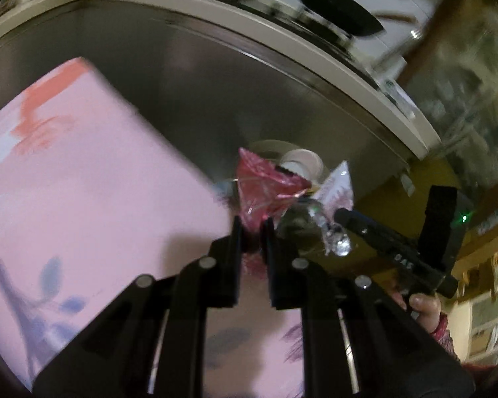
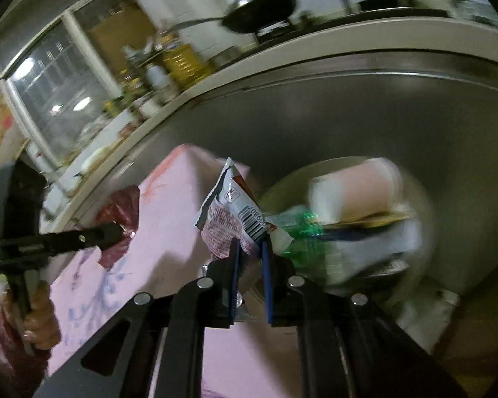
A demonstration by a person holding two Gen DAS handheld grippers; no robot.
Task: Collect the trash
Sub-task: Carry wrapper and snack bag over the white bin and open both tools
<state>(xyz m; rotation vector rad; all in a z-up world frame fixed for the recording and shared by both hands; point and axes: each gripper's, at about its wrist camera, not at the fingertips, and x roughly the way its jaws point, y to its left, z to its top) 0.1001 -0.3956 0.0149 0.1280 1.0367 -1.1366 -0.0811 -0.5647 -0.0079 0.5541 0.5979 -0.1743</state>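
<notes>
**Two wrappers held over the bin**

The left gripper (image 1: pixel 253 224) is clenched on a red wrapper (image 1: pixel 265 185) — the crinkled foil sticks up from between its two black fingers, and a scrap of it shows below them as well. In the right wrist view the same red wrapper (image 2: pixel 121 219) appears at the far left, pinched at the tip of the left gripper (image 2: pixel 116 230), with the person's left hand (image 2: pixel 38 318) wrapped round the handle below.

The right gripper (image 2: pixel 250 248) grips a white packet (image 2: pixel 230 212) (barcode and red print facing the camera) between its blue-lined fingers; the packet stands upright out of the jaws. From the left wrist view the right gripper (image 1: pixel 340 214) reaches in from the right, the white packet (image 1: pixel 337 185) just beside the red wrapper, and the right hand (image 1: pixel 425 308) shows lower right.

Beyond both wrappers sits a round bin (image 2: pixel 425 199) already holding trash — a green-tinted plastic piece (image 2: pixel 302 232), white and pink packaging, something with a yellow edge, all blurred. In the left view the bin (image 1: pixel 265 146) lies just behind the wrappers, a pale cup-like shape (image 1: pixel 302 161) inside it.

A pink cloth (image 1: pixel 93 205) with blue leaf print covers the surface to the left, next to a grey metal cabinet front (image 1: pixel 199 83). Above, a counter carries a dark pan (image 2: pixel 262 10) and bottles (image 2: pixel 179 59).
</notes>
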